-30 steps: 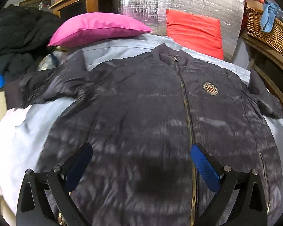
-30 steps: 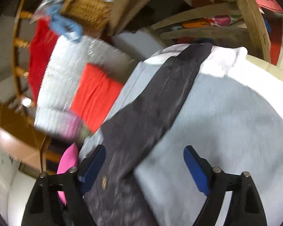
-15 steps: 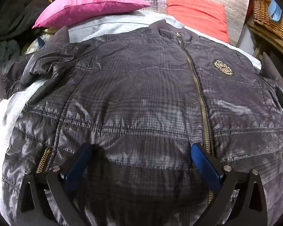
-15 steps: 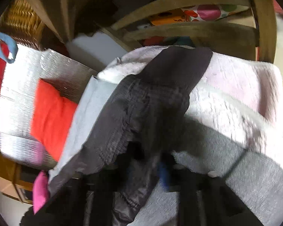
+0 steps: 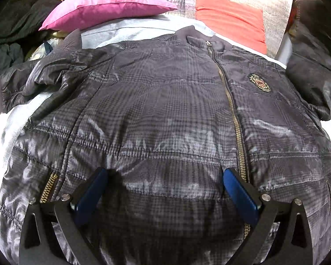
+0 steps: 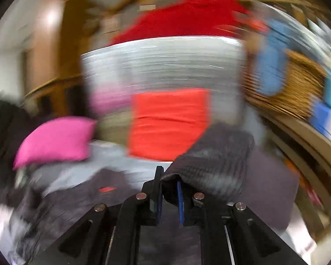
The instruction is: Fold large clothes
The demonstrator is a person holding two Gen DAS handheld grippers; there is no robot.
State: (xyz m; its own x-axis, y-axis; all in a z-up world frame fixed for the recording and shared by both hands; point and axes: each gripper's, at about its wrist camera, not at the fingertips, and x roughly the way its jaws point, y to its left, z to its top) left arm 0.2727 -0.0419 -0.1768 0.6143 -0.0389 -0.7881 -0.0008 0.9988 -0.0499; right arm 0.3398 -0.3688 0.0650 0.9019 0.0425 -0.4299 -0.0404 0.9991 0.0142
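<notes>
**Item: jacket sleeve, mid-fold**

Dark checked quilted jacket (image 5: 165,110) with brass zip: lies front-up on the grey-sheeted bed (image 5: 130,27), spread ahead of the left claw (image 5: 164,195). Left claw: wide, pads resting on the hem area, gripping nothing. Right claw (image 6: 168,198): narrow, pinching the dark sleeve (image 6: 216,165), which drapes just beyond its tips.

Handling: carry the sleeve across the chest flat; keep the left claw pinning the body.

Change: right jaws were wide a second ago and have just closed on the sleeve; the view now blurs.

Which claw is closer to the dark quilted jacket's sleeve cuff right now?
Right. The right claw is shut on the sleeve cuff; the left claw sits open over the dark quilted jacket near its hem.
</notes>
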